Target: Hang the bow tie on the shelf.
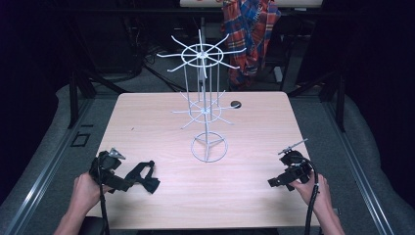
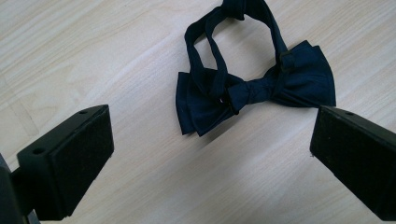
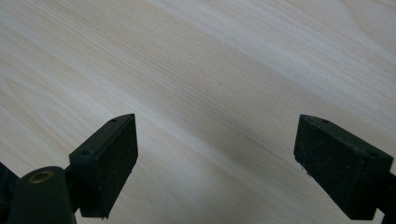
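Our left gripper [image 2: 212, 154] hovers over the bow tie [image 2: 254, 91] on the counter [image 1: 244, 196], jaws released. Our right gripper [image 3: 217, 163] is released too, over bare wood.

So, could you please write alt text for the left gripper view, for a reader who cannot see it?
A dark navy bow tie with its looped neck strap lies flat on a light wooden table. The open left claw hovers before it, its two black pads apart and touching nothing.
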`<state>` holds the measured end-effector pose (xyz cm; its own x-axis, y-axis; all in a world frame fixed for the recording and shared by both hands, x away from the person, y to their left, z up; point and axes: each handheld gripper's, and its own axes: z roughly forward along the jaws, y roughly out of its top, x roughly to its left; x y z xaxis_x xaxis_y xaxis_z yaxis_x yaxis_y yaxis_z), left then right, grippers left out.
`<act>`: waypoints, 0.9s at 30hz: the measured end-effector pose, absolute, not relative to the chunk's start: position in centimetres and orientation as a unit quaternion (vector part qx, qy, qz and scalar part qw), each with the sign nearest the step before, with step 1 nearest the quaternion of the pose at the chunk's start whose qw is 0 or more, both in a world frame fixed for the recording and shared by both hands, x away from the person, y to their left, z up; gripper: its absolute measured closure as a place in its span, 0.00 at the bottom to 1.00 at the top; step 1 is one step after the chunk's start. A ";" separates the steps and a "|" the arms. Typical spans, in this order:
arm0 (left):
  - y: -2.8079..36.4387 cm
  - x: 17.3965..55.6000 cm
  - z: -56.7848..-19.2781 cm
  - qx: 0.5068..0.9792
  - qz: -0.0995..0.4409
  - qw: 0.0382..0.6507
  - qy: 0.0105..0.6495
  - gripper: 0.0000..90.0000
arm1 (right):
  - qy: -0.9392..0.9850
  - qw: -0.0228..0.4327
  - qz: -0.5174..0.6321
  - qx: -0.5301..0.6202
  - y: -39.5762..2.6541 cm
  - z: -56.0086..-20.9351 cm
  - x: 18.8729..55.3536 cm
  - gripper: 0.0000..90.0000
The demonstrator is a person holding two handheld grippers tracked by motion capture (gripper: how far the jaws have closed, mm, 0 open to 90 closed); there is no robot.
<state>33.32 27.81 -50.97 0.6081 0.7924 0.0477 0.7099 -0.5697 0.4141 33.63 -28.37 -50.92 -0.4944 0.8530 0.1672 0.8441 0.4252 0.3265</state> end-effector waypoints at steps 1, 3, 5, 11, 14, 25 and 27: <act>27.8 33.3 -50.9 0.878 0.115 0.181 0.428 0.00 | 0.844 0.012 0.187 0.503 -28.3 -50.9 33.6 0.15; 27.7 33.3 -50.9 0.878 0.115 0.183 0.427 0.00 | 0.843 0.010 0.191 0.503 -28.3 -50.9 33.6 0.15; 27.7 33.2 -50.9 0.877 0.116 0.185 0.427 0.00 | 0.843 0.009 0.192 0.503 -28.3 -50.9 33.6 0.15; 27.4 33.3 -50.8 0.878 0.111 0.191 0.425 0.00 | 0.846 0.013 0.192 0.497 -28.2 -50.8 33.6 0.14; 26.9 33.5 -50.9 0.878 0.106 0.192 0.425 0.00 | 0.845 0.005 0.196 0.497 -28.1 -50.9 33.7 0.14; 24.7 34.5 -51.2 0.889 0.103 0.184 0.406 0.00 | 0.845 0.006 0.194 0.498 -28.2 -50.8 33.5 0.13; 24.4 34.6 -51.3 0.890 0.102 0.184 0.405 0.00 | 0.845 0.005 0.194 0.498 -28.2 -50.8 33.5 0.13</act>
<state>34.60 24.35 -51.30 0.6506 0.7587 0.0317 0.6839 -0.6036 0.4099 33.51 -28.17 -50.84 -0.5031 0.8442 0.1849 0.8401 0.4275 0.3338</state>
